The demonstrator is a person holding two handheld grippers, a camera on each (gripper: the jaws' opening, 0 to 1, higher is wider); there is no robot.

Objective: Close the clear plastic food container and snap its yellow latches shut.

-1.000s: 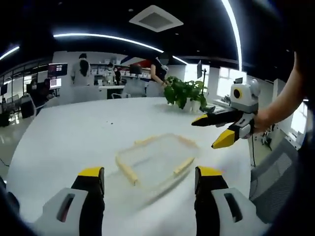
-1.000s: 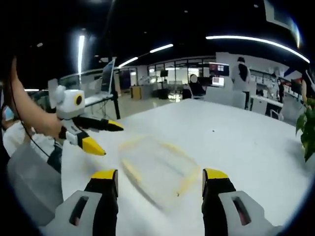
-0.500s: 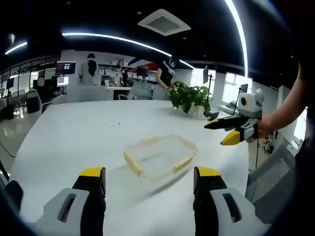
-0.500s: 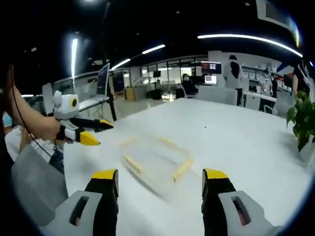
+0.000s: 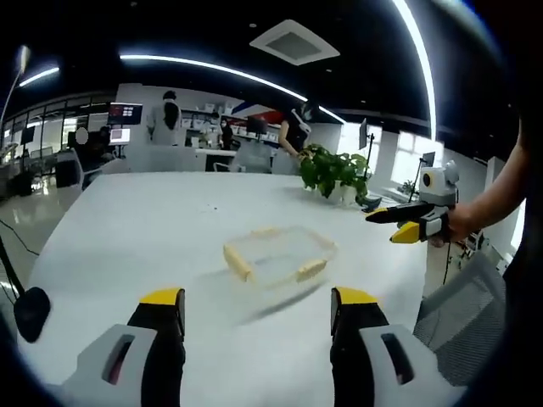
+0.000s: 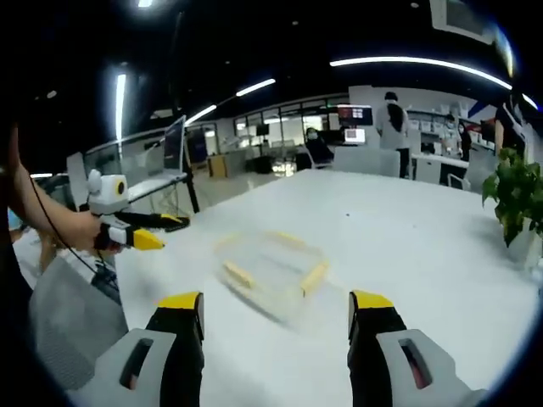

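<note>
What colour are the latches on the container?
Yellow latches on the container, clearest in the left gripper view.

Left tool (image 5: 259,312) and right tool (image 6: 277,315) both raised in mid-air, jaws spread wide, gripping nothing, each in an outstretched hand.

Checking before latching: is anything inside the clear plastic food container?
The clear plastic food container with yellow latches looks empty; only white table shows through. Blur could hide small items.

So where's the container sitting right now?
The container lies on the white table, centre of the left gripper view, ahead of both tools and apart from them, with the potted plant beyond it to the right.
</note>
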